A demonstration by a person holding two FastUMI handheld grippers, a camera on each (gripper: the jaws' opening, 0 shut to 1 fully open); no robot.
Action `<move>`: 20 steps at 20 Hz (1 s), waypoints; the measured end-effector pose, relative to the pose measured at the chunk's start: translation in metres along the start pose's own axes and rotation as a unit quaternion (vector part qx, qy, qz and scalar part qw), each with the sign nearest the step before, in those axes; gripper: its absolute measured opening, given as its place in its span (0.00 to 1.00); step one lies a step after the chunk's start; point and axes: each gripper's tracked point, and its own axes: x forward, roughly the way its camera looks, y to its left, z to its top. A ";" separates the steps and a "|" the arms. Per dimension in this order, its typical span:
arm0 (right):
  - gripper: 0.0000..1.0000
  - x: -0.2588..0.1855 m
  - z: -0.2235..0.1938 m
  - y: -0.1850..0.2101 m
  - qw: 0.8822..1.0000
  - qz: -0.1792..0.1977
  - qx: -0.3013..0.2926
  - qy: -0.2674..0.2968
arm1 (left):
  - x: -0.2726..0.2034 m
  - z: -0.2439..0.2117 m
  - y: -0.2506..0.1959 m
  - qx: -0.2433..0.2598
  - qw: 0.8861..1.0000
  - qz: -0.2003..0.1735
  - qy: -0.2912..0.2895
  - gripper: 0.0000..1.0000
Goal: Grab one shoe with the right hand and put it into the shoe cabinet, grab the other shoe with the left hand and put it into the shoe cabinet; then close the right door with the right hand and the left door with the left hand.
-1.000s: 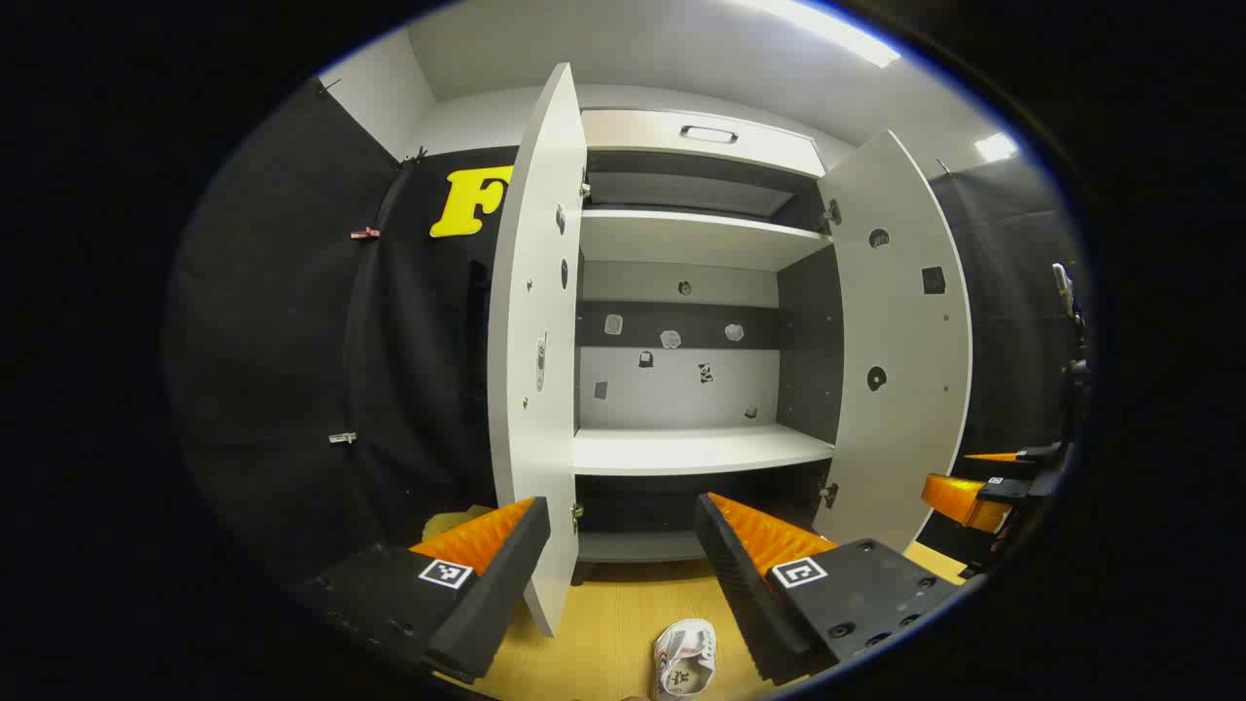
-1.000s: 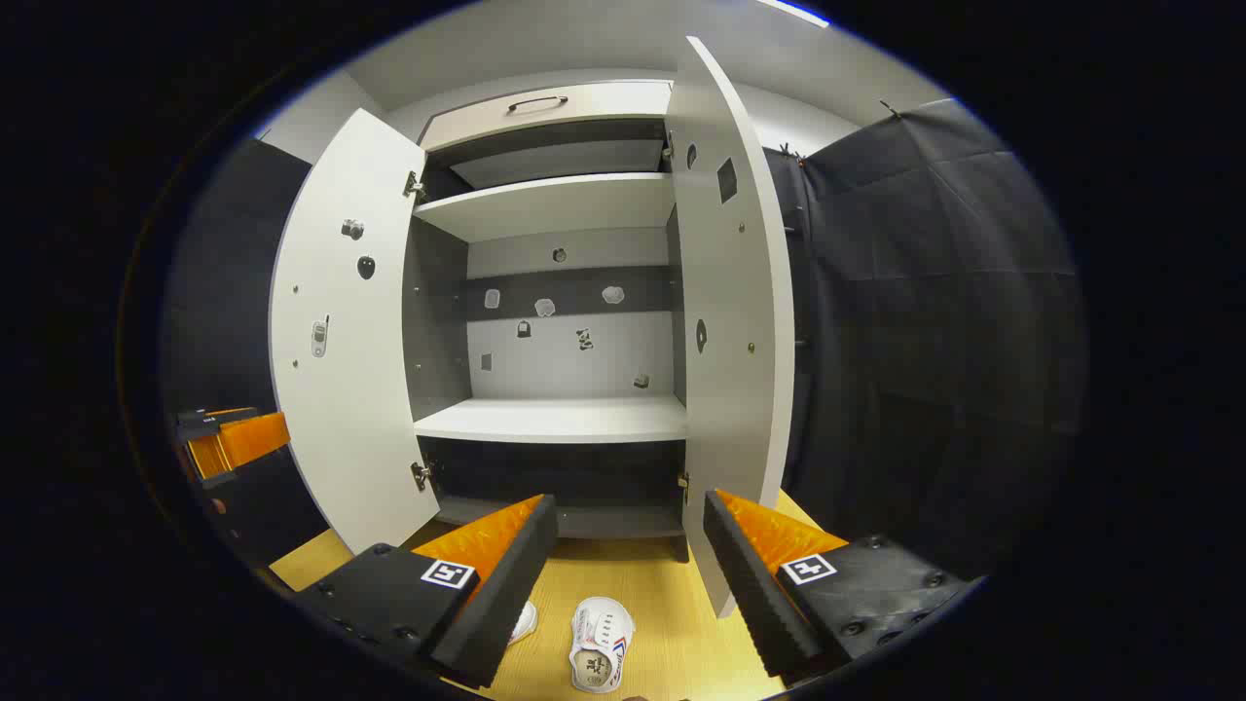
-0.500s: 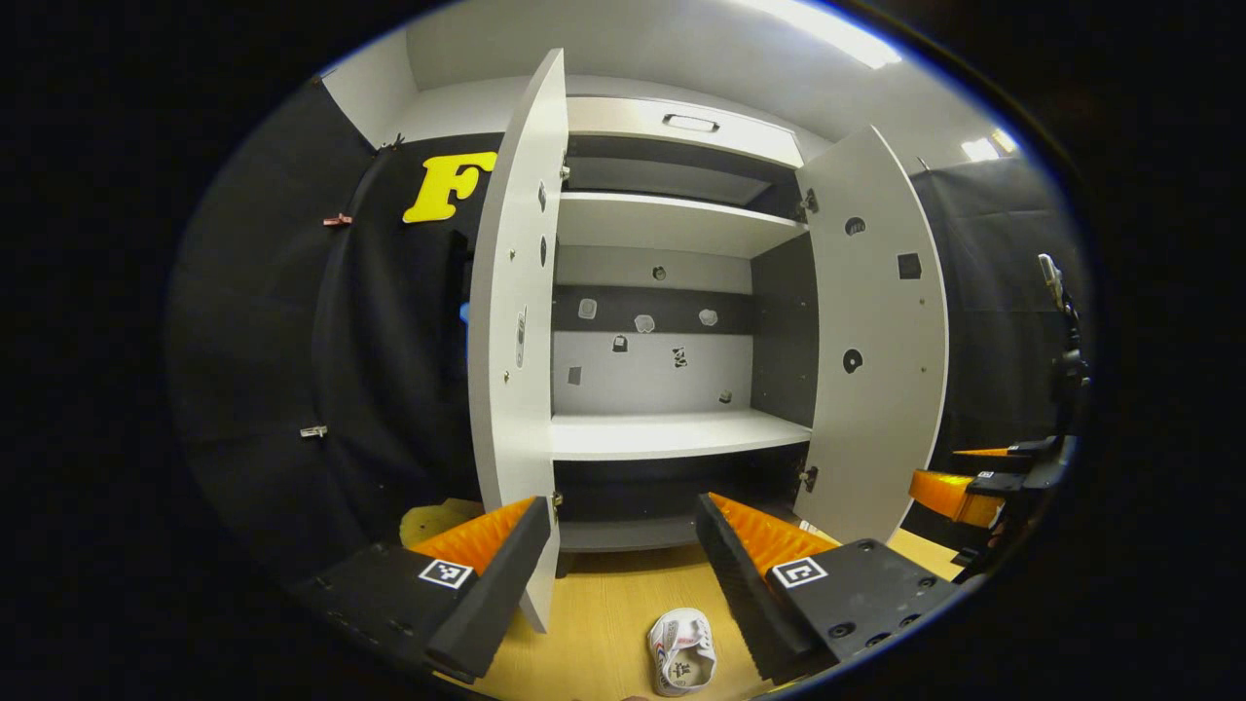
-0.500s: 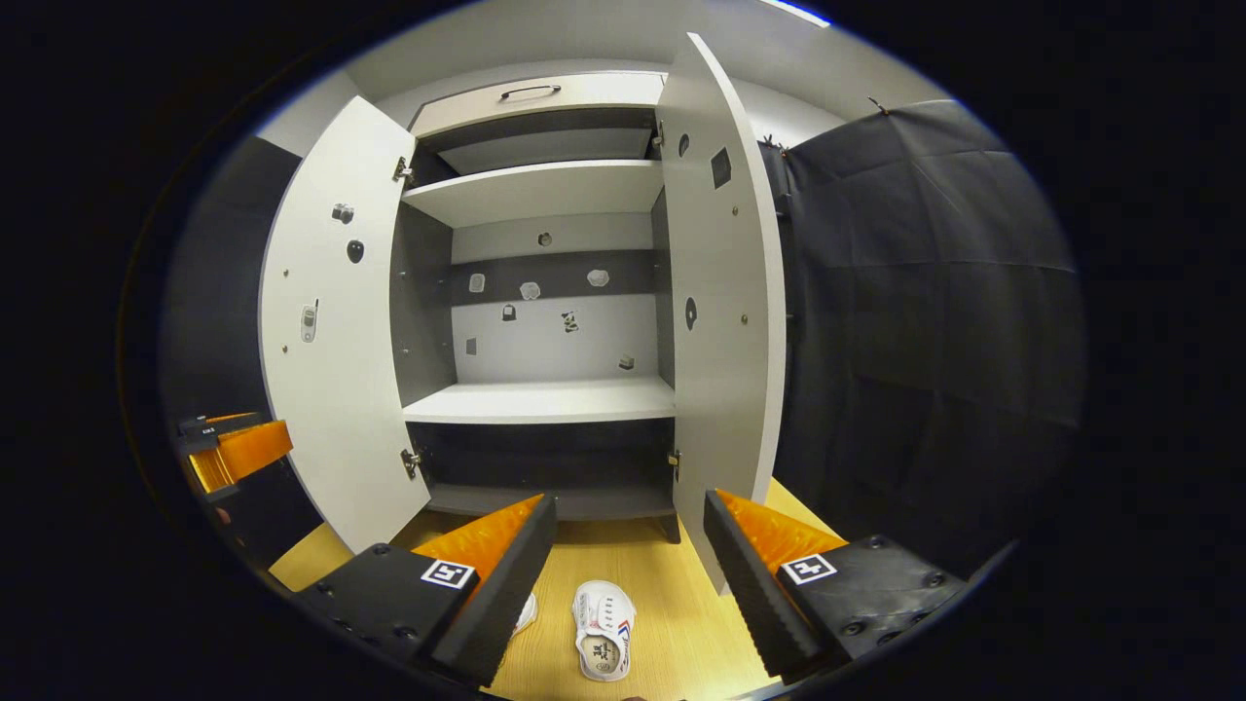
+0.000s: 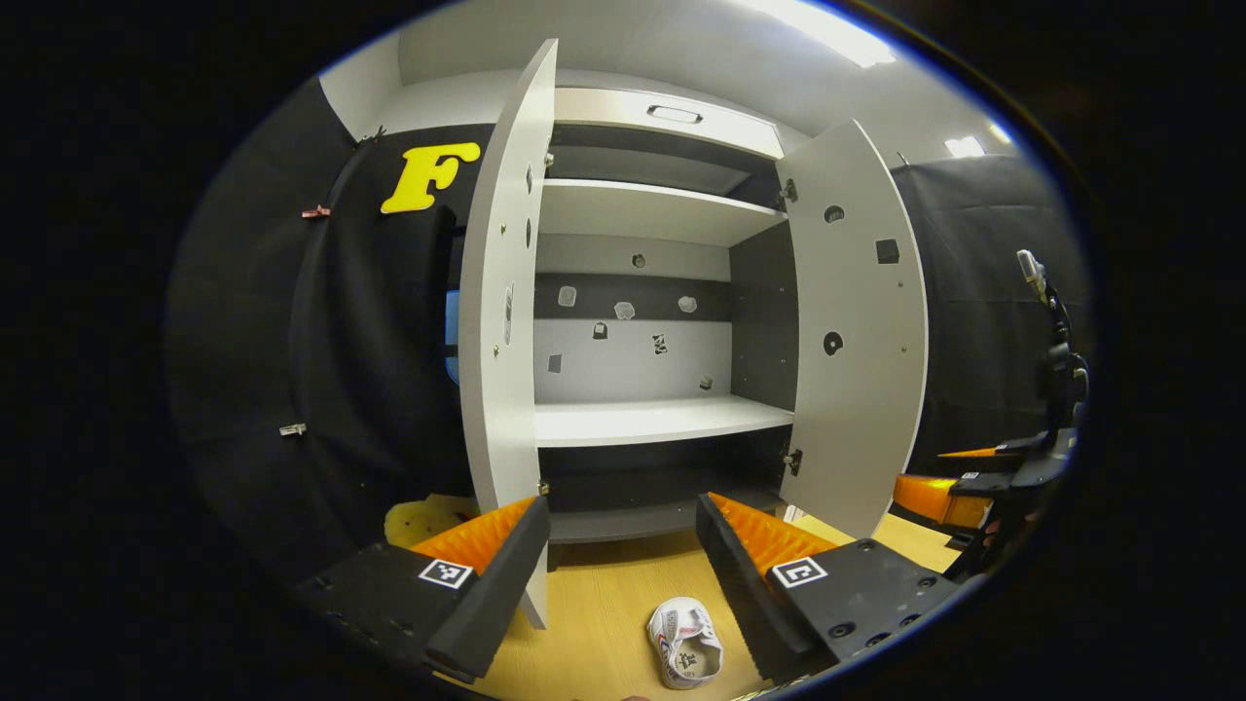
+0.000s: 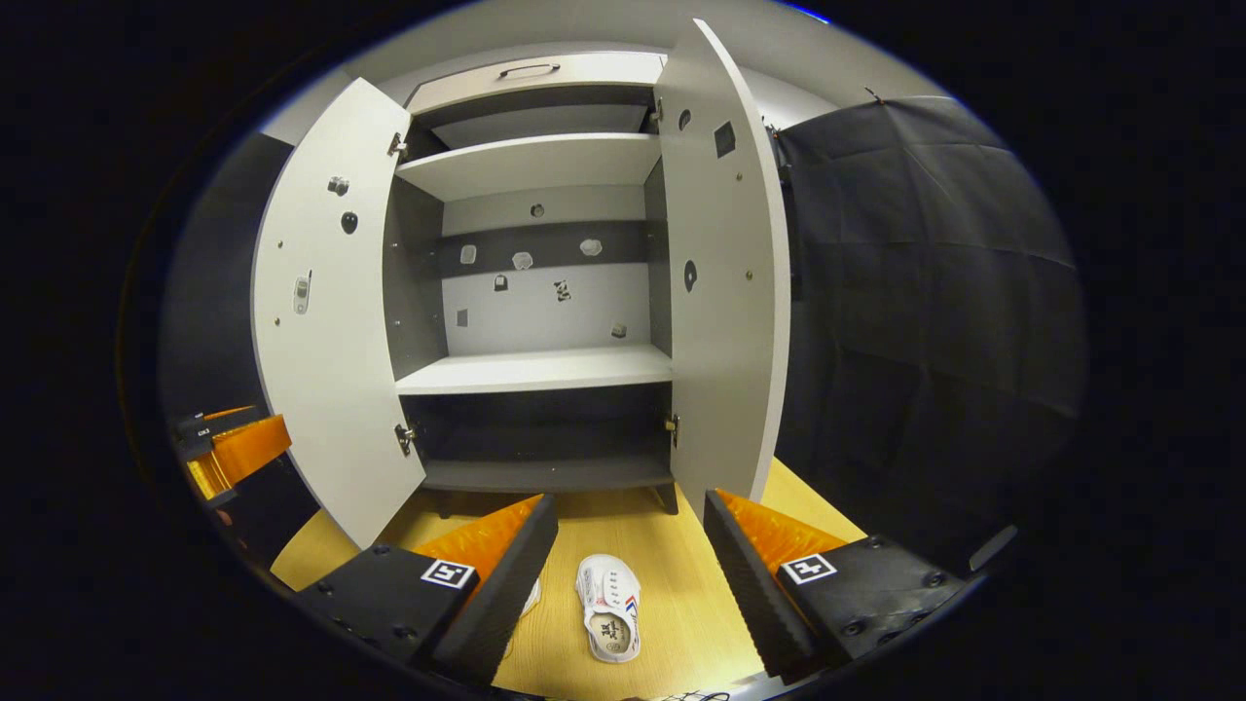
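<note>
A white shoe cabinet (image 5: 642, 419) stands with both doors swung out and its shelves bare. In the left gripper view one small white shoe (image 5: 684, 654) lies on the wooden floor below and between the fingers of my left gripper (image 5: 621, 504), which is open and holds nothing. In the right gripper view a white shoe (image 6: 608, 618) lies sole-side down on the floor under my open right gripper (image 6: 628, 506). A second shoe (image 6: 531, 596) peeks out from behind that gripper's left finger, mostly hidden. Both grippers hover above the floor, short of the cabinet.
The left door (image 6: 326, 321) and right door (image 6: 725, 282) flank the opening. A middle shelf (image 6: 535, 370) and a low bottom shelf (image 6: 545, 474) lie inside. The other gripper shows at the edge of each view (image 5: 949, 492) (image 6: 238, 448). Black cloth hangs on both sides.
Both views have tilted downward: the cabinet sits higher in the frames, more wooden floor shows, and the shoes are further into view. Both grippers stay open.
</note>
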 end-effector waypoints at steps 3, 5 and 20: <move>0.98 0.003 -0.017 0.013 1.000 0.012 -0.002 0.023 | -0.003 -0.005 0.003 -0.005 1.000 -0.005 0.004 0.95; 0.98 0.007 -0.034 0.023 0.999 0.027 -0.010 0.043 | -0.005 -0.011 0.006 -0.007 1.000 -0.003 0.010 0.95; 1.00 0.050 -0.218 0.066 0.960 0.126 -0.036 0.248 | -0.029 -0.039 0.030 -0.006 0.998 0.048 0.045 0.95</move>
